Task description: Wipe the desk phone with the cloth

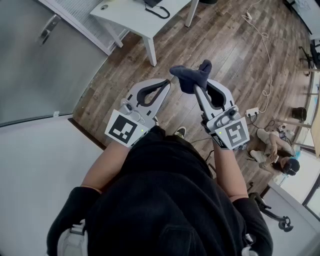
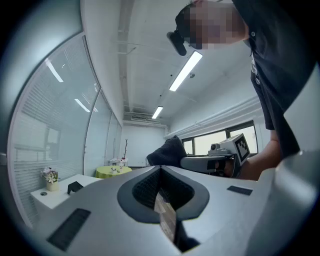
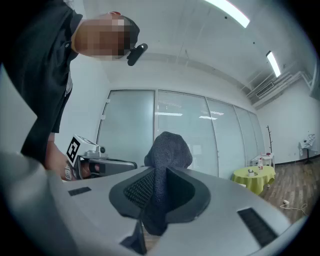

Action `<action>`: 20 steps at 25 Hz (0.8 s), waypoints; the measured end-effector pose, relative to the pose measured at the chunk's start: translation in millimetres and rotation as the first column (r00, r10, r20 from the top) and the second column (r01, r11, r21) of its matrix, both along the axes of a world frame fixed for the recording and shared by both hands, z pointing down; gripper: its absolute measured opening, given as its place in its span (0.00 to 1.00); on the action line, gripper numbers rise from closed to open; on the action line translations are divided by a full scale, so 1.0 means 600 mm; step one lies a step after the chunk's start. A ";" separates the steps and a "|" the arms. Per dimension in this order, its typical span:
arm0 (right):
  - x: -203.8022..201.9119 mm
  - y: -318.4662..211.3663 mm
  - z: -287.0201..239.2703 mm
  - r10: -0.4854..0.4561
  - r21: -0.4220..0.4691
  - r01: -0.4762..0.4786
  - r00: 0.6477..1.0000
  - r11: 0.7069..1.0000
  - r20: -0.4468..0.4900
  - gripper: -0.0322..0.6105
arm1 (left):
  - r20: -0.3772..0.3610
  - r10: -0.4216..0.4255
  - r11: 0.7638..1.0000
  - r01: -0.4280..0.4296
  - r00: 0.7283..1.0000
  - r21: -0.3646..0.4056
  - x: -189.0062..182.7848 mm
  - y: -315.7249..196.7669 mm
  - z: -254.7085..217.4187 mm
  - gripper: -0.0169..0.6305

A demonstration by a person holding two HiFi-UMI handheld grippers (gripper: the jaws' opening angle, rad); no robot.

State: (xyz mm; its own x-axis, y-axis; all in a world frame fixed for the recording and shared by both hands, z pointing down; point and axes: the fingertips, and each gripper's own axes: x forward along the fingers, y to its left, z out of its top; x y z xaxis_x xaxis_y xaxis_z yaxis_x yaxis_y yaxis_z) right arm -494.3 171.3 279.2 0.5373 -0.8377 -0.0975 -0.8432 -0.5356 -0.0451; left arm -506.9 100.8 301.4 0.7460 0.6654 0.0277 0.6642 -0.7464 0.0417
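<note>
The jaws of the right gripper point(image 3: 157, 174) are closed on a dark blue cloth point(image 3: 167, 150), which is pinched between the ribbed pads and bunches up in a rounded lump above the tips, with a tail hanging below them. In the head view the same cloth point(image 1: 192, 76) is seen sticking out past the tips of the right gripper point(image 1: 197, 90). The jaws of the left gripper point(image 2: 160, 169) are brought together at the tips, and nothing is held between them (only a strip of floor shows through the slot lower down). Both grippers are held up side by side in front of the person's black-clad body, the left gripper point(image 1: 166, 84) just beside the cloth without being seen to touch it.

The desk phone point(image 1: 152, 4) is found well away from both grippers, on a white desk point(image 1: 130, 21) at the top edge of the head view, its coiled cord point(image 1: 161, 12) lying on the desk top. A wooden floor point(image 1: 225, 50) lies below. A white power strip point(image 1: 252, 111) rests on the floor to the right, and a person point(image 1: 276, 152) is seated near it.
</note>
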 end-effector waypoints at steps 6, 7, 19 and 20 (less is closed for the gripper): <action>-0.006 0.001 0.002 0.005 -0.015 -0.005 1.000 1.000 -0.002 0.16 | -0.002 0.006 1.000 -0.006 1.000 0.004 -0.004 0.005 0.004 0.04; -0.008 0.000 0.001 0.005 -0.012 -0.005 1.000 1.000 0.000 0.16 | -0.002 0.007 1.000 -0.007 1.000 0.004 -0.005 0.004 0.004 0.04; -0.017 -0.047 0.009 0.053 -0.020 -0.053 0.998 0.998 0.018 0.16 | -0.033 0.053 0.998 -0.053 0.998 -0.013 0.004 -0.042 0.004 0.04; -0.016 -0.050 0.009 0.062 -0.020 -0.062 0.998 0.998 0.020 0.16 | -0.033 0.060 0.998 -0.061 0.998 -0.016 0.005 -0.046 0.006 0.04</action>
